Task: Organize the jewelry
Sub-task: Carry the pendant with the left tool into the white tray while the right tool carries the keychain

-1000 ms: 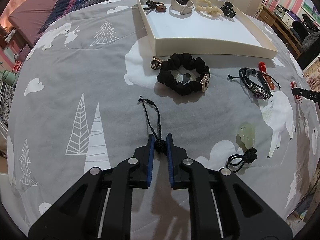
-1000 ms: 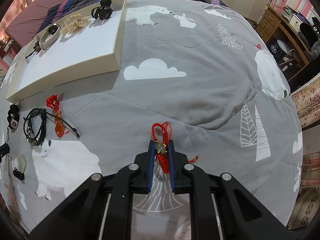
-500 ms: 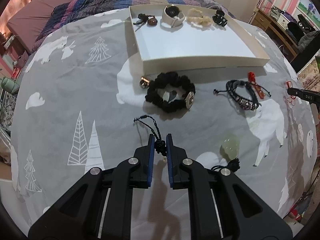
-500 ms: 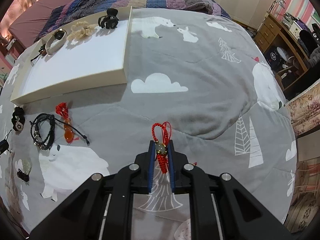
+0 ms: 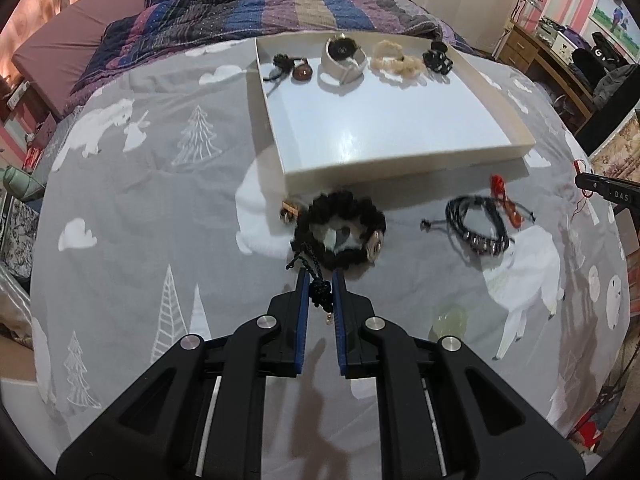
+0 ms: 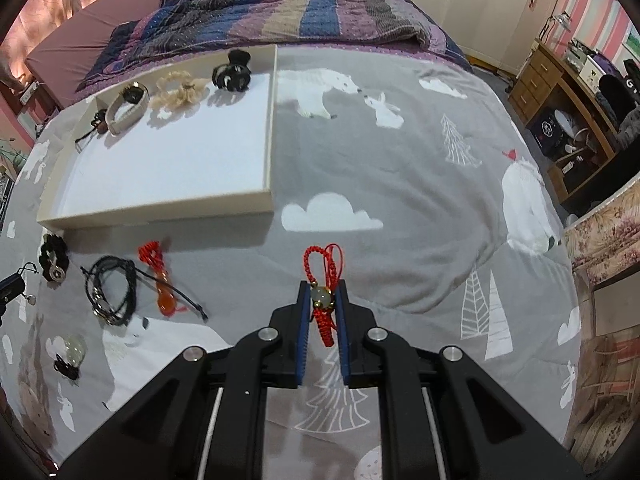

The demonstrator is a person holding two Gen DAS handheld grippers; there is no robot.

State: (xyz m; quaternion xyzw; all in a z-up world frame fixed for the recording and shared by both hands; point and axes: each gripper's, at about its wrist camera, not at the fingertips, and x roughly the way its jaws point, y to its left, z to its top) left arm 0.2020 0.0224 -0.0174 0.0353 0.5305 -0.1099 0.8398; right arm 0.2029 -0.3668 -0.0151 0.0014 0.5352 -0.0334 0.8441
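My left gripper [image 5: 320, 280] is shut on a black cord charm [image 5: 320, 294] and holds it above the grey bedspread, just short of a black scrunchie watch [image 5: 340, 236]. My right gripper [image 6: 323, 292] is shut on a red braided bracelet with a pale bead [image 6: 322, 296], lifted off the bed. A white tray [image 5: 400, 164] lies ahead; in the right wrist view the tray [image 6: 160, 212] is up left. It holds a brown pendant [image 5: 302, 72], a beige watch [image 5: 344, 62], a cream scrunchie [image 5: 396, 62] and a black clip [image 5: 438, 60].
On the bedspread lie a black leather bracelet [image 5: 478, 228], an orange pendant on red cord [image 5: 506, 200], a pale green stone [image 5: 452, 318] and a small metal charm [image 5: 289, 211]. A striped quilt [image 5: 280, 12] lies behind the tray. A wooden desk [image 6: 560, 92] stands right.
Both grippers have lifted with their pieces. The left one has moved forward toward the scrunchie watch and the tray; its cord has come off the bed.
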